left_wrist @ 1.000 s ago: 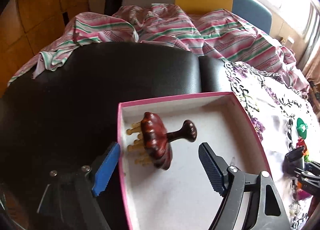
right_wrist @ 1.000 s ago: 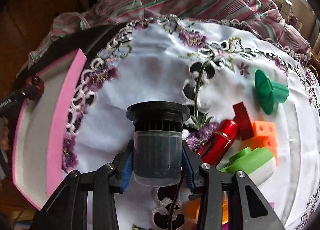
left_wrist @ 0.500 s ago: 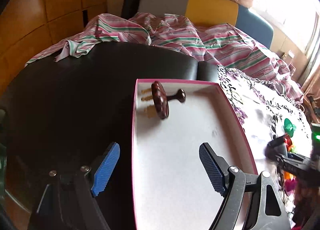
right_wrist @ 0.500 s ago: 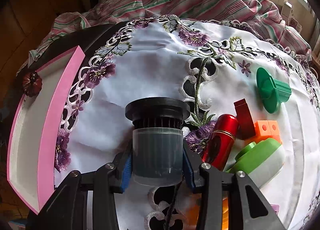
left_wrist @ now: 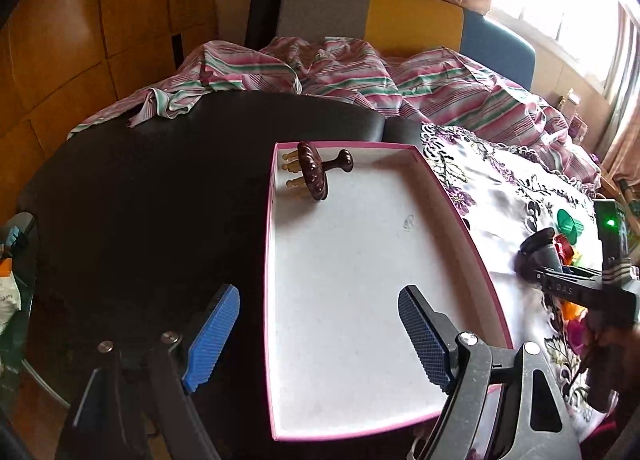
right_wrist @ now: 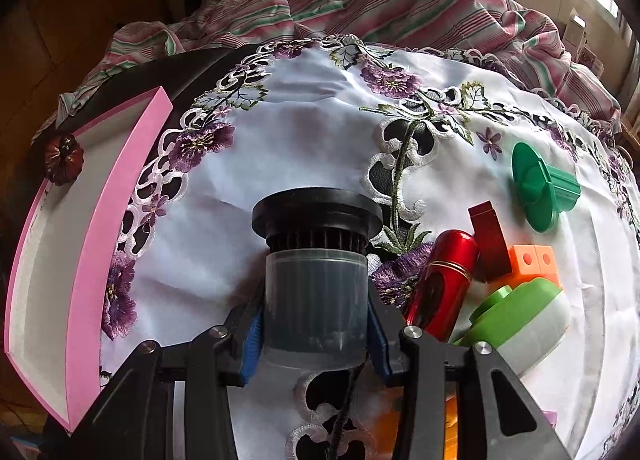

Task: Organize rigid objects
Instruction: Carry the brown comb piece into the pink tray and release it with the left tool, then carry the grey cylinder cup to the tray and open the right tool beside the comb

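The right gripper [right_wrist: 316,324] clamps a dark jar [right_wrist: 316,280]; the left gripper [left_wrist: 320,336] gapes wide, empty, with the massager [left_wrist: 314,174] at twelve o'clock in the pink tray [left_wrist: 460,220].

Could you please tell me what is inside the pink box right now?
Only a wooden massager lies in the pink box, in its far left corner. The left gripper hides some floor.

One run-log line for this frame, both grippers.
left hand-held gripper: open, over pink box | right hand-held gripper: shut on black-capped jar | wooden massager: in box
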Tool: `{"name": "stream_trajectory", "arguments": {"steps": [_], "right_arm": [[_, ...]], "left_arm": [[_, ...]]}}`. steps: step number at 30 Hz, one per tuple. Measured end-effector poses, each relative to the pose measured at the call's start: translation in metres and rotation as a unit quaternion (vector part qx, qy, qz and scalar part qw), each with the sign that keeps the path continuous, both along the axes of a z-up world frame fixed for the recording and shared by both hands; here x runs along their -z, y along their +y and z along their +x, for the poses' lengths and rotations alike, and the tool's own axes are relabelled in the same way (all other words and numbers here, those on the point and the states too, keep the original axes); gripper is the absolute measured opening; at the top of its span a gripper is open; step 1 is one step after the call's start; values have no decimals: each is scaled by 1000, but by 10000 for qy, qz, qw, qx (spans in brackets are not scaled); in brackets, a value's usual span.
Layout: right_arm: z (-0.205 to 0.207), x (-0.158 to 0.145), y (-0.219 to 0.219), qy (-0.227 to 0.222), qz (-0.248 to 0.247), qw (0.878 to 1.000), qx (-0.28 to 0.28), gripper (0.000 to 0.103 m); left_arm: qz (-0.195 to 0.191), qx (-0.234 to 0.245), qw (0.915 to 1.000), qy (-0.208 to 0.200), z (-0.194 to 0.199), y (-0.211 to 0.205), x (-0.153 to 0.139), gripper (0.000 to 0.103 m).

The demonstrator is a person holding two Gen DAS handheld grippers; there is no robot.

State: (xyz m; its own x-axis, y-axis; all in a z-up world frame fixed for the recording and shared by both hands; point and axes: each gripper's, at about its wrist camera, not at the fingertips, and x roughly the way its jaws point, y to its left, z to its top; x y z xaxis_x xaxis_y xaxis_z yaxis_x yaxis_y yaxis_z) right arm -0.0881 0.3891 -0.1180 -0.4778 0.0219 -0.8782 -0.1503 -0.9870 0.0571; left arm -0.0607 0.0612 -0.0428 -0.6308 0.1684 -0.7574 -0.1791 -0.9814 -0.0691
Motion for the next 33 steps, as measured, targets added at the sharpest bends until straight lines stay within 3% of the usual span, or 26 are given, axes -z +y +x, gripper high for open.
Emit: {"name": "stream_trajectory", "arguments": {"steps": [27, 33], "right_arm": [[2, 1, -11, 174, 433, 9989, -87, 43], [-2, -8, -13, 22, 508, 9987, 102, 42]], "left_arm": [[-135, -206, 9997, 12, 32, -29, 3, 82], [-154, -254, 9995, 86, 36, -38, 1, 82]]}}
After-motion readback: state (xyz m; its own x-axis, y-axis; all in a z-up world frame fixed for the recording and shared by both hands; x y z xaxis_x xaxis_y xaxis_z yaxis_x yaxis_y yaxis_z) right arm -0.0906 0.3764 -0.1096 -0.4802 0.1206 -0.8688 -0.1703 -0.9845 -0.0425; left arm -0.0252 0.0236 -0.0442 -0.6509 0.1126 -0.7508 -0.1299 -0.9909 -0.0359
